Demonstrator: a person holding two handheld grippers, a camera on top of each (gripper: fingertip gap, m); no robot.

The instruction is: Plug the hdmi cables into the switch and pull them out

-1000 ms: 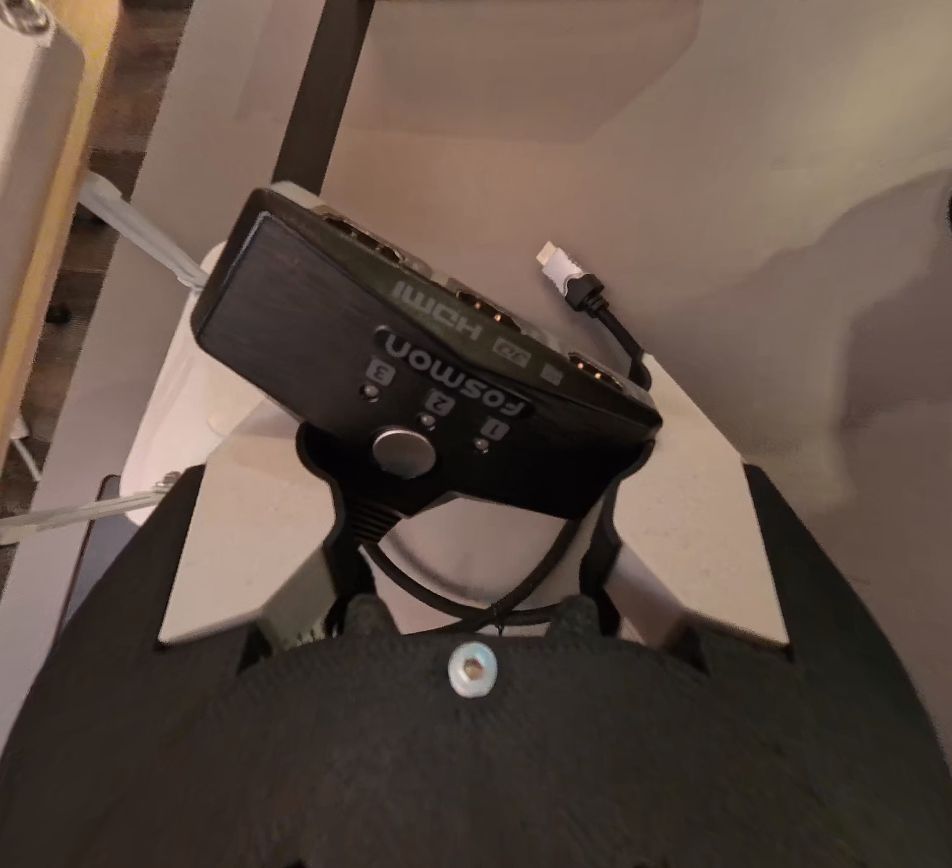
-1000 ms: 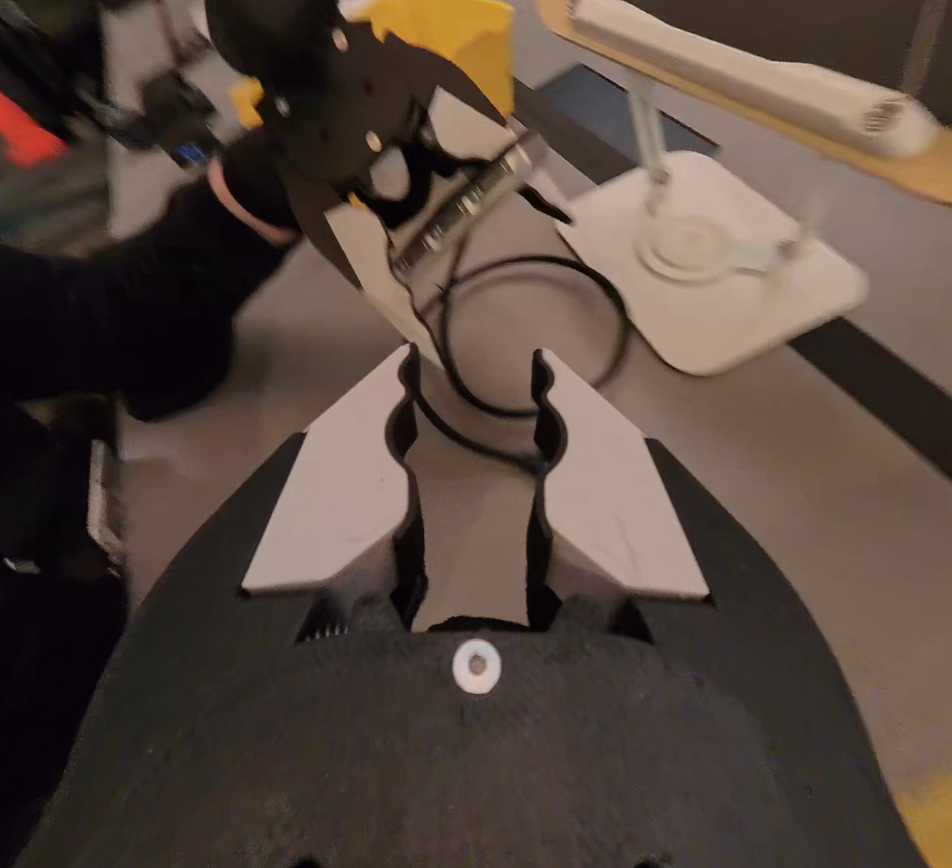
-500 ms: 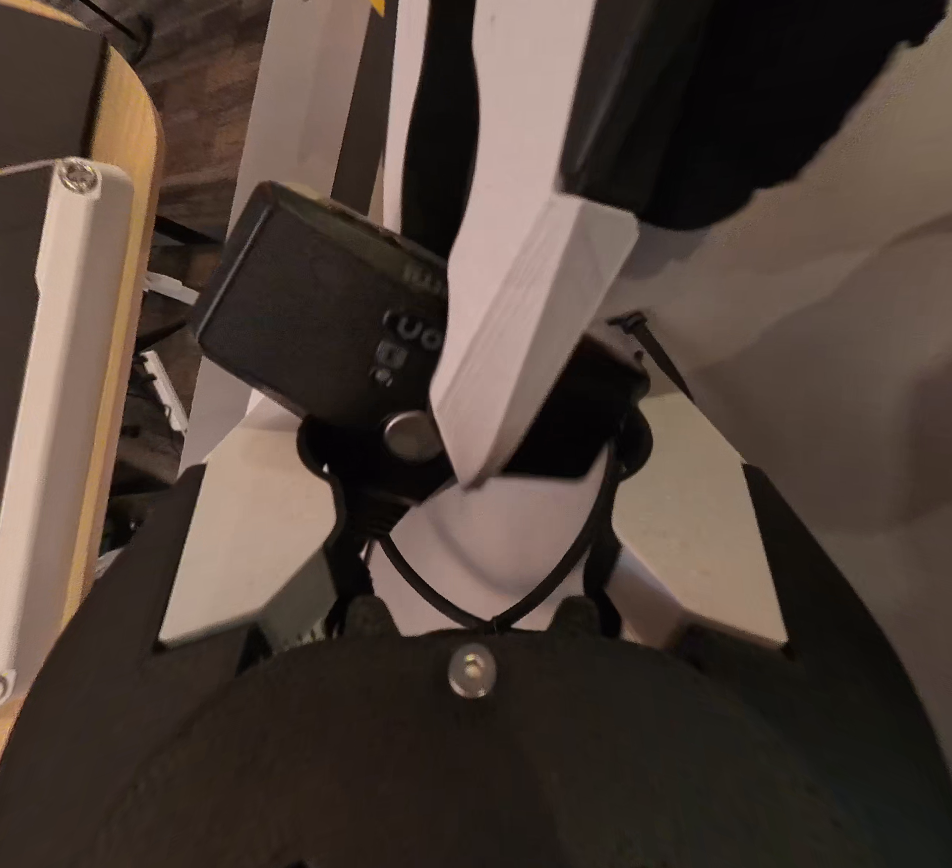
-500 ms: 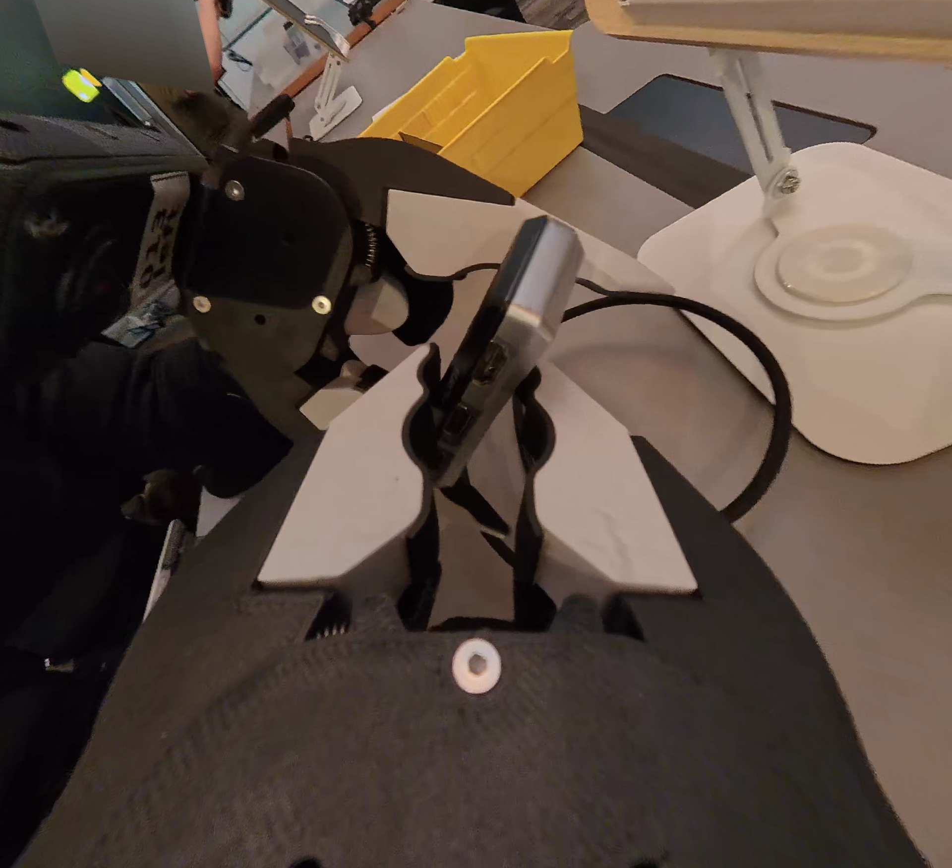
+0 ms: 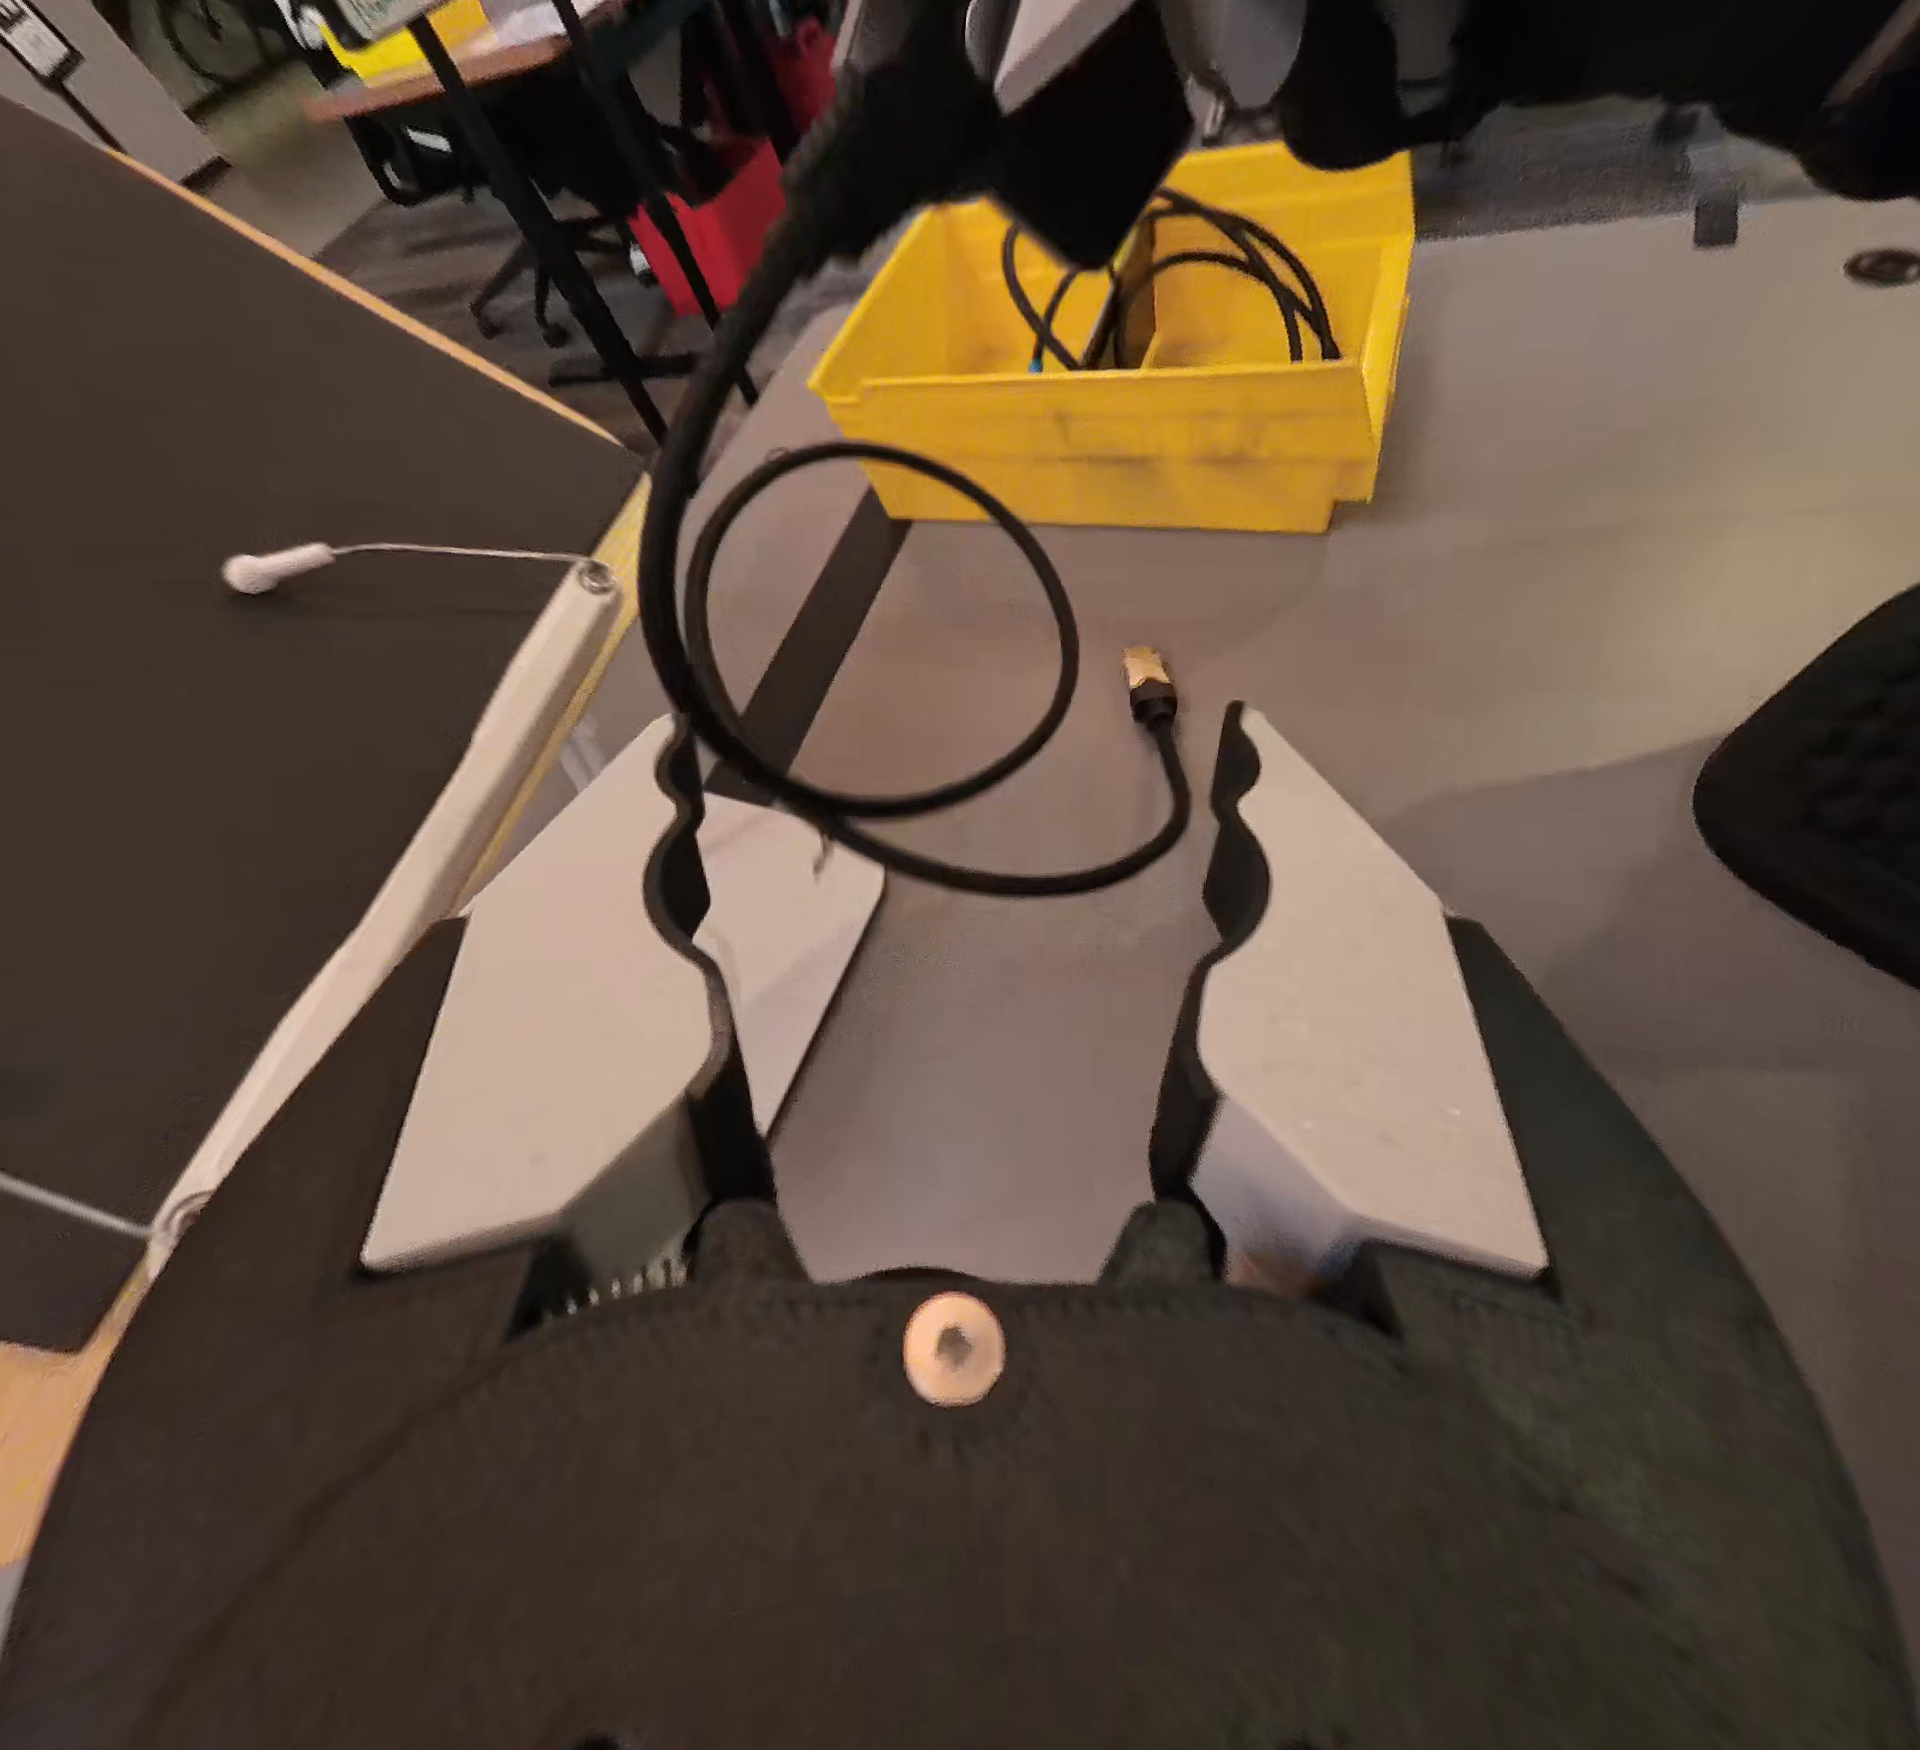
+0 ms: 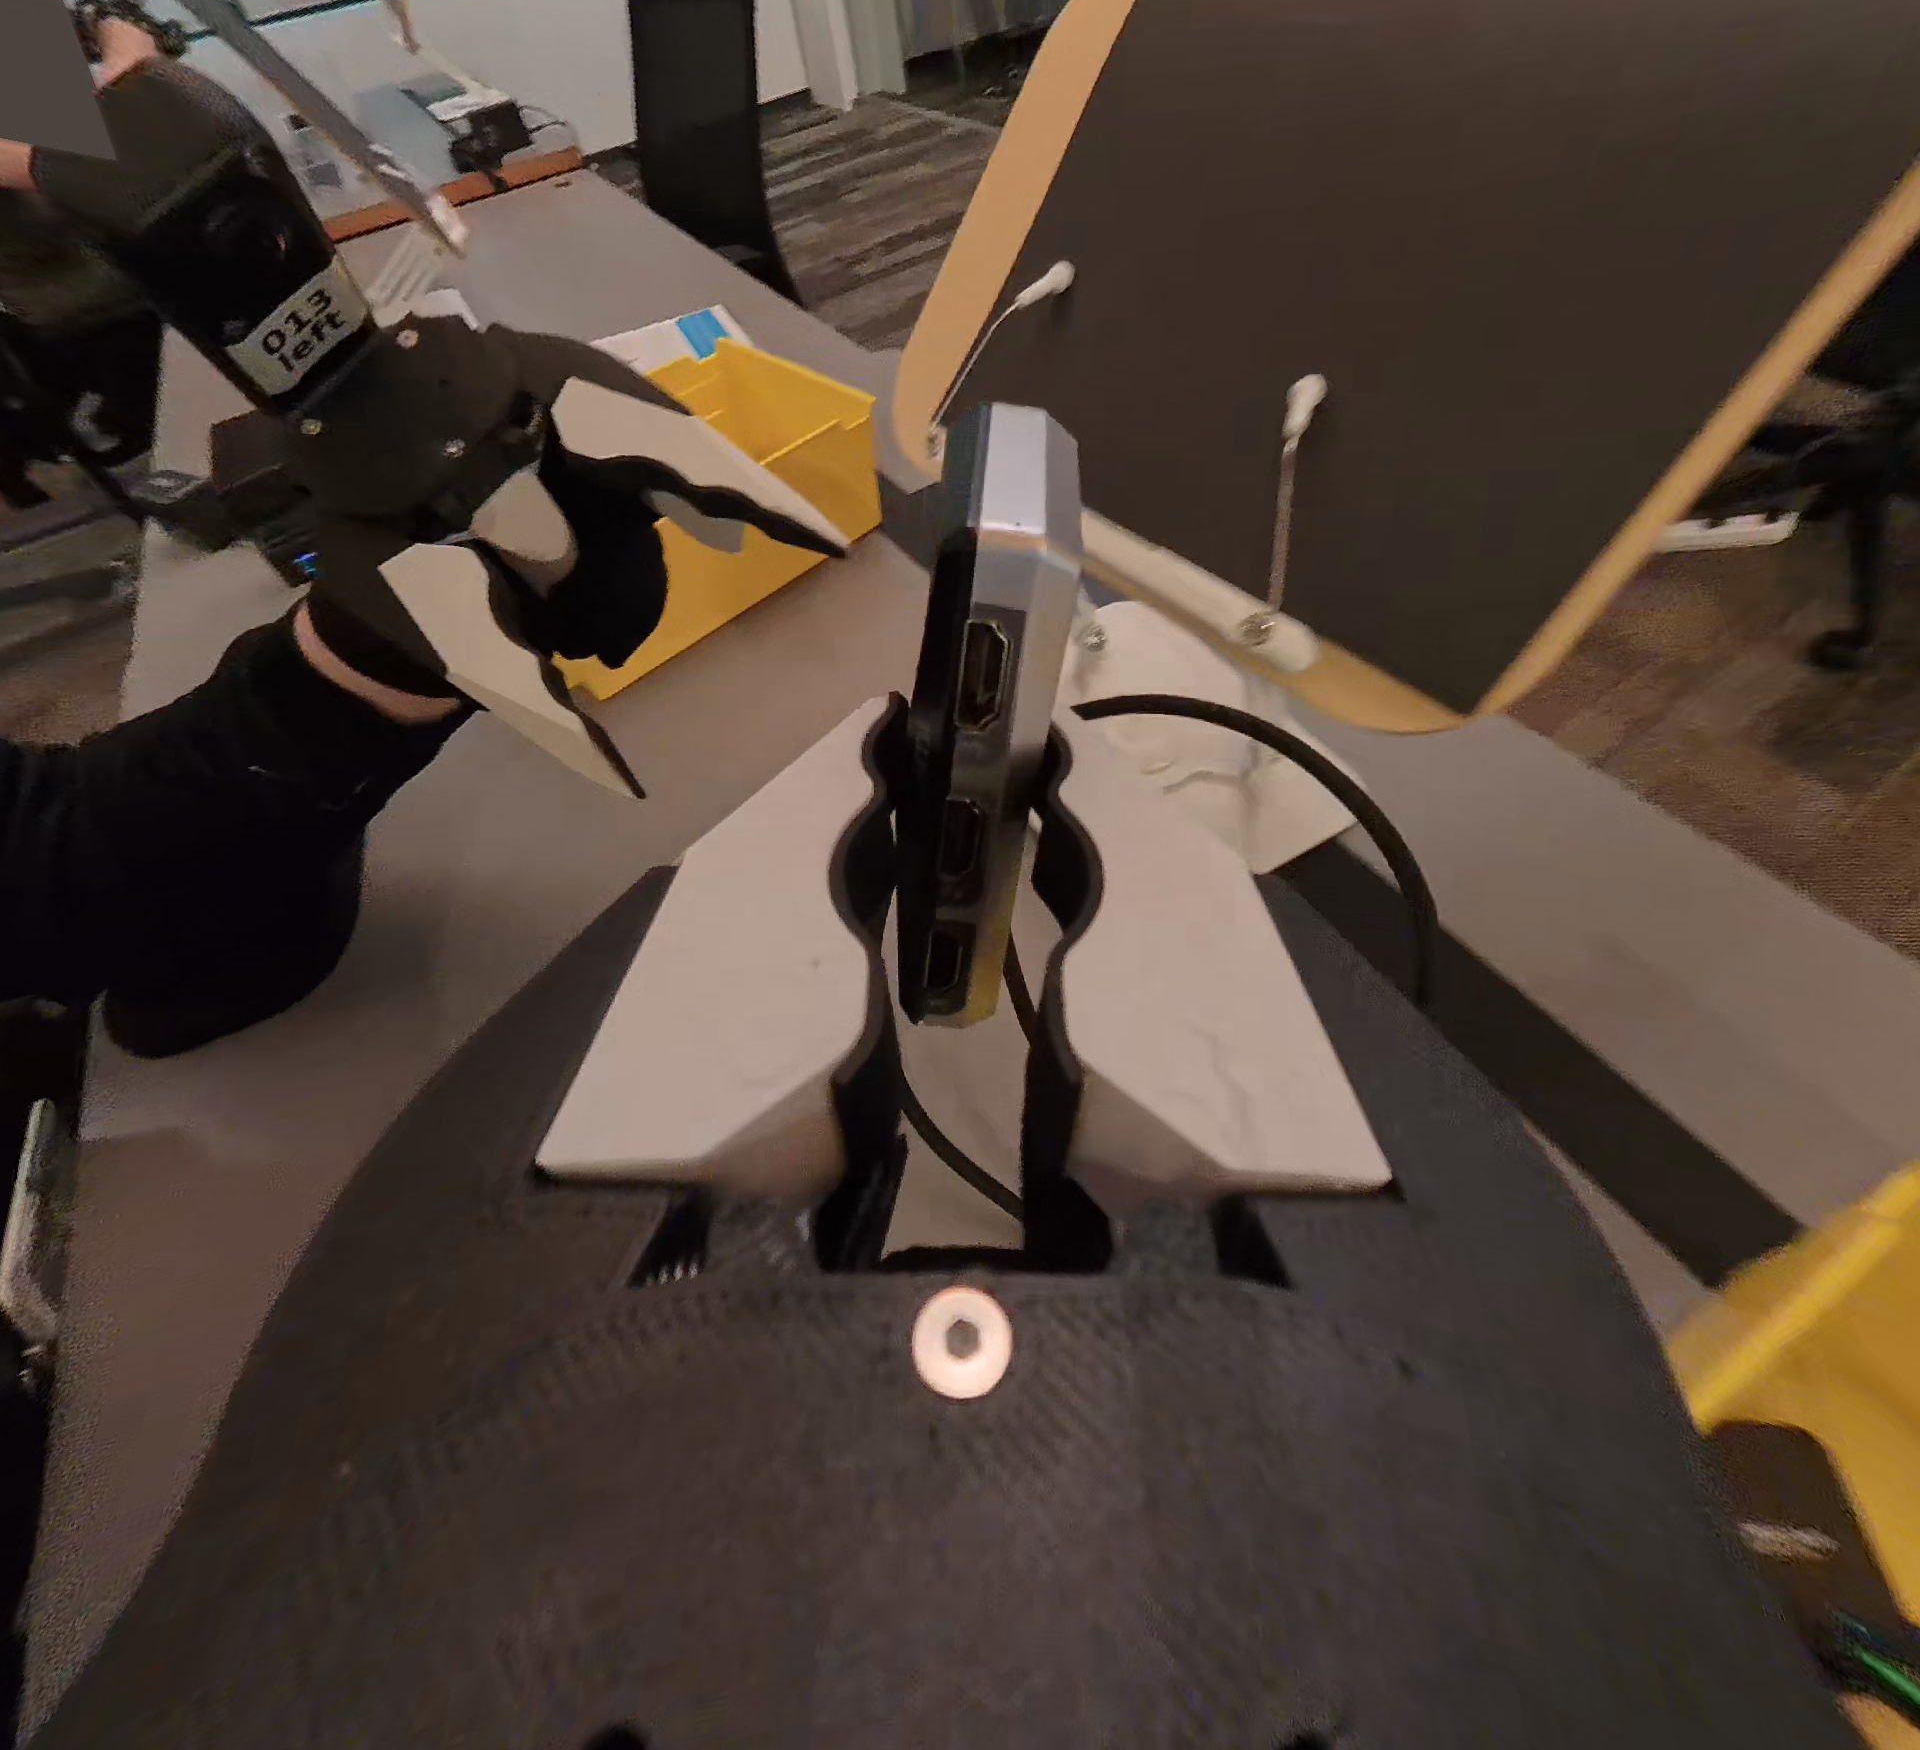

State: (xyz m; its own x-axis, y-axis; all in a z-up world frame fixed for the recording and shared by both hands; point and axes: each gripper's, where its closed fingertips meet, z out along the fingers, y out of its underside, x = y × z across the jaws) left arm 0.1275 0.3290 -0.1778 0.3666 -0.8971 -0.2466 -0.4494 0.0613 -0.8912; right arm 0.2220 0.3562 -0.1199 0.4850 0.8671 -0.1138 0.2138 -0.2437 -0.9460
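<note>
The left gripper (image 5: 951, 827) stood spread wide with nothing between its fingers, hovering over the grey table (image 5: 1558, 661). In the right wrist view it hung at the left, fingers apart, above the table and well apart from the switch.

Ahead of it on the table lay a black HDMI cable (image 5: 883, 807) in a loose loop, its gold-tipped plug (image 5: 1148, 677) free and pointing away, just beside the right finger's tip. I judged the cable light and springy, likely to drag its coil along; the stiff plug body behind the metal tip looked the best place to pinch, since the cord itself would flex and slip.

Farther back sat a yellow bin (image 5: 1101, 443) with more cables in it. A dark panel (image 5: 260, 505) with a pale wooden edge closed off the left side, so room for moving lay toward the middle and right.

The right gripper (image 6: 961, 765) was clamped on the switch (image 6: 987, 724), holding it upright on its short edge, with 3 ports facing the camera, all empty. The switch seemed small, rigid and smooth-sided; it could twist in the grip under a plug's push. Its tail cable (image 6: 1382, 827) curved off to the right, beside a white stand base (image 6: 1195, 744).
</note>
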